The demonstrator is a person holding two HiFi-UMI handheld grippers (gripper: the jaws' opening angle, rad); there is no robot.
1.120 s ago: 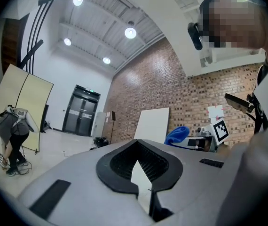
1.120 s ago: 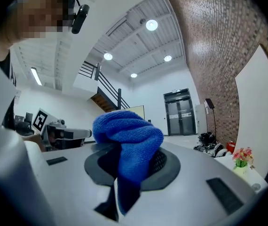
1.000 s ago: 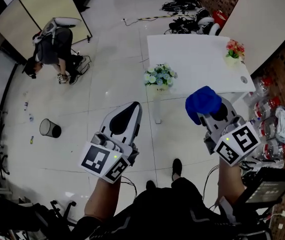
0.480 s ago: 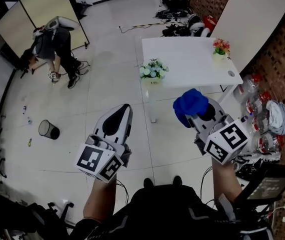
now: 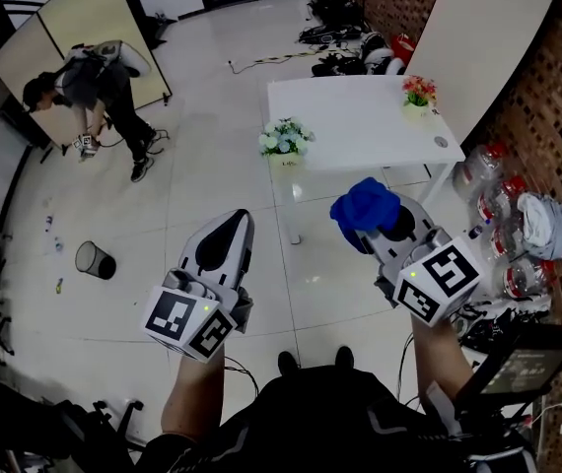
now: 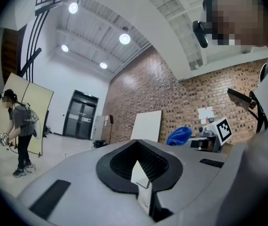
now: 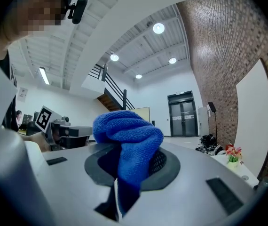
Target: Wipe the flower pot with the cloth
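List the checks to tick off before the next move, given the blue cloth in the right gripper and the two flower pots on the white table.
1. Blue terry cloth clamped in right gripper: ok.
2. Cloth bunch sticks out past the jaw tips for wiping: ok.
3. Left gripper free: ok, jaws together, nothing between them.
4. Pot within reach: not ok; both grippers hang over the floor, short of the rectangular white table.
5. Target pot settled: cannot tell; pale-flowered pot stands at the table's near corner, red-flowered pot near its far right edge.
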